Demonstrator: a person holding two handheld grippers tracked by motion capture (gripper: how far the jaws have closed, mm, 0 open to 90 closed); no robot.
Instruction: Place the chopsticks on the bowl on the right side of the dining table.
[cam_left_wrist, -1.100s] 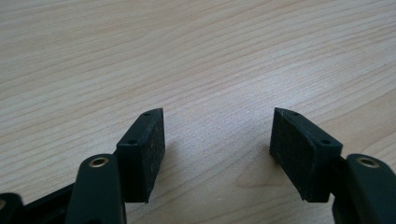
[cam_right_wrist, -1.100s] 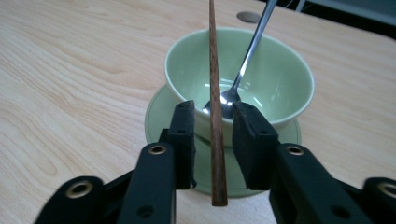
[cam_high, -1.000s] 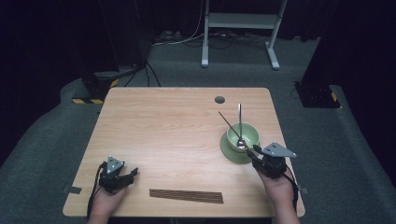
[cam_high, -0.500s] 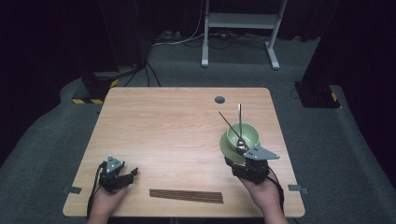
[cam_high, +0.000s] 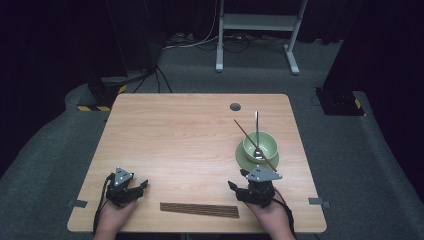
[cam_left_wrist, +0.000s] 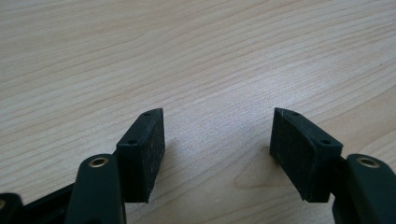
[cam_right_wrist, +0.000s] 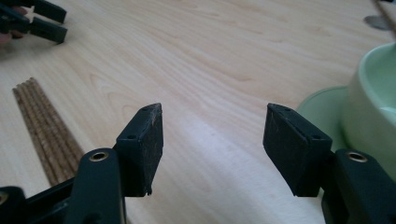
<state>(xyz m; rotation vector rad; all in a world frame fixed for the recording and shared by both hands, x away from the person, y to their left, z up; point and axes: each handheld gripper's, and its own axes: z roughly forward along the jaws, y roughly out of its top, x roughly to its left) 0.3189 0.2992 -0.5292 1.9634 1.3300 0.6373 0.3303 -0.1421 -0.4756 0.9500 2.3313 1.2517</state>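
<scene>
Jaws of the right gripper (cam_high: 239, 185) have just been opening and stand spread with nothing between them, low over the bare tabletop (cam_high: 190, 135). It sits between the bundle of brown sticks (cam_high: 199, 210) at the near edge and the green bowl (cam_high: 260, 145) on its saucer (cam_high: 246, 159), near both. Jaws of the left gripper (cam_high: 141, 185) are also spread and empty, well apart.

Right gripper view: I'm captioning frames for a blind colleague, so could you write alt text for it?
The right gripper hangs open over the wooden table, nothing between its jaws. A bundle of brown sticks lies at left, a green bowl on its saucer at right.
</scene>
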